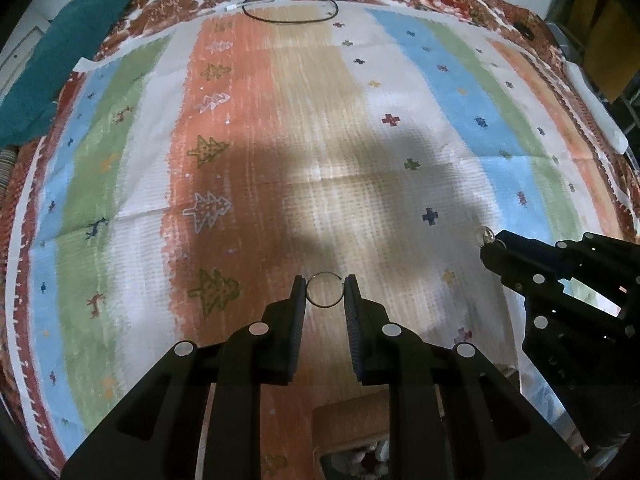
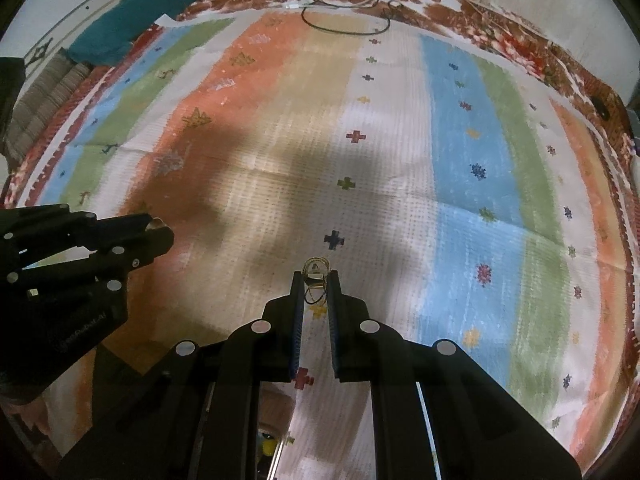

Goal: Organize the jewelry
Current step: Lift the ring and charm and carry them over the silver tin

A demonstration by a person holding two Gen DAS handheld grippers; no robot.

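Left wrist view: the left gripper (image 1: pixel 325 290) is clamped on a thin metal ring (image 1: pixel 325 290). The ring sits between the fingertips, its open face turned toward the camera, so its plane lies across the finger axis. Both are held above the striped cloth (image 1: pixel 120 152). The right gripper (image 1: pixel 490 242) enters from the right, level with the ring and well apart from it. Something small and glassy shows at its tip; its form cannot be told here.

Right wrist view: the right gripper (image 2: pixel 316 280) is closed on a small cluster of gold wire jewelry (image 2: pixel 316 276), part of which protrudes past the fingertips and part hangs between them. The left gripper (image 2: pixel 154 230) lies to the left, tip pointing right, the ring seen only as a pale glint.

Judgement: the two tips point toward each other across the cloth. Any joining or hand-over turns on closing that sideways gap. A box edge (image 1: pixel 352 424) shows below the left gripper.
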